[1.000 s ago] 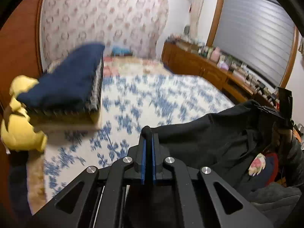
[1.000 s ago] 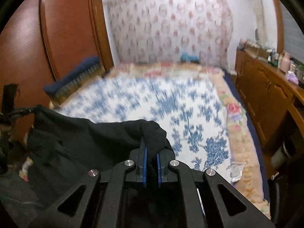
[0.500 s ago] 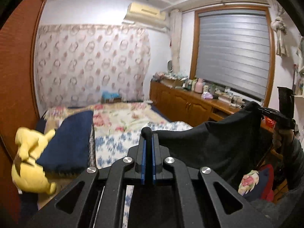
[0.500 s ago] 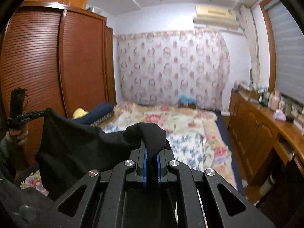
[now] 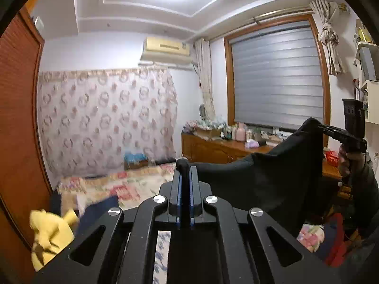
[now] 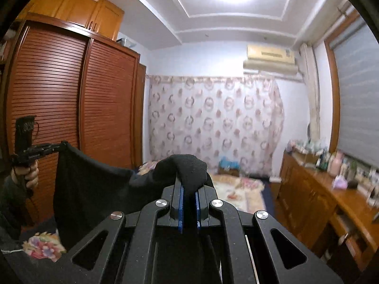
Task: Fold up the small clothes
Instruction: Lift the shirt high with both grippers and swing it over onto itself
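writing unreadable; each hand-held gripper point(image 5: 185, 165) point(image 6: 189, 177) clamps black garment point(image 5: 272, 177).

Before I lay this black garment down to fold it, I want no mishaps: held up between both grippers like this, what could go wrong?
1. The left gripper pinches only a thin edge of the black garment; a tug might pull it free.
2. The right gripper holds a bunched wad, so that corner may land creased.
3. The cloth sags between the grippers, so it could fold unevenly on the bed.
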Demonstrator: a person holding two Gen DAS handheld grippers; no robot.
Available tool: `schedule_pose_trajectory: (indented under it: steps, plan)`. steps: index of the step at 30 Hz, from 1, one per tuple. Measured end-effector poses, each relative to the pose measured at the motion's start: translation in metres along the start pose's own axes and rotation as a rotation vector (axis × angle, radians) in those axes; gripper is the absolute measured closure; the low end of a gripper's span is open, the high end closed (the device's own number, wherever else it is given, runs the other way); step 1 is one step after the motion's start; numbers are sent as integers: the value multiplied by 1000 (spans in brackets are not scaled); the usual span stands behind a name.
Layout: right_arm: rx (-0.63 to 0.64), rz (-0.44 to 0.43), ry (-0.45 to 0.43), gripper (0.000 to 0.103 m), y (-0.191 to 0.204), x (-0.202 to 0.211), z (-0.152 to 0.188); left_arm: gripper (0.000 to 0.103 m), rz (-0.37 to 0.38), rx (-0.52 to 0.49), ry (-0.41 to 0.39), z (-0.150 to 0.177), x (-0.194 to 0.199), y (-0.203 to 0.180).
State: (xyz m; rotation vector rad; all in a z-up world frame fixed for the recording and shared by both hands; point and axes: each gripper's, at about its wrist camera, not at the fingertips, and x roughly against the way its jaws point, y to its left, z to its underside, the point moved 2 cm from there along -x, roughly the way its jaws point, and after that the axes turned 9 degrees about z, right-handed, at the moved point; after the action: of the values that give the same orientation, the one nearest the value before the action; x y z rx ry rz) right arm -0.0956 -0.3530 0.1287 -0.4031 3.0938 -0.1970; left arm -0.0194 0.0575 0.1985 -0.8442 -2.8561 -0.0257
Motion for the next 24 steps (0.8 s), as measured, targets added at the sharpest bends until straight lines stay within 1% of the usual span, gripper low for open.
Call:
schedule_pose_trajectory:
  steps: [3, 5, 8, 9, 11, 15, 19, 21, 24]
  plan:
    - [32, 15, -54, 96, 8, 8, -16, 98, -29, -15, -43, -21, 9, 4]
    - [54, 24, -82, 96, 12, 12, -22, 97, -47, -27, -60, -29, 14, 5]
    - [82, 44, -104, 96, 16, 17, -25, 97, -71, -45, -79, -35, 22, 7]
    - [88, 49, -106, 96, 18, 20, -17, 98, -77, -50, -82, -35, 23, 6]
    - [96, 52, -105, 96, 23, 14, -4, 98, -89, -60, -88, -35, 24, 6]
    - [95, 51, -91, 96, 24, 13, 6, 97, -94, -56, -91, -33, 23, 6]
    - [92, 49, -67, 96, 22, 7, -1, 98, -81, -45, -87, -33, 20, 8]
    - [93, 56, -60, 96, 15, 5, -13, 97, -85, -45, -83, -31, 17, 11]
    - [86, 66, -51, 96, 11, -3, -19, 97, -94, -37, -68, -32, 2, 17]
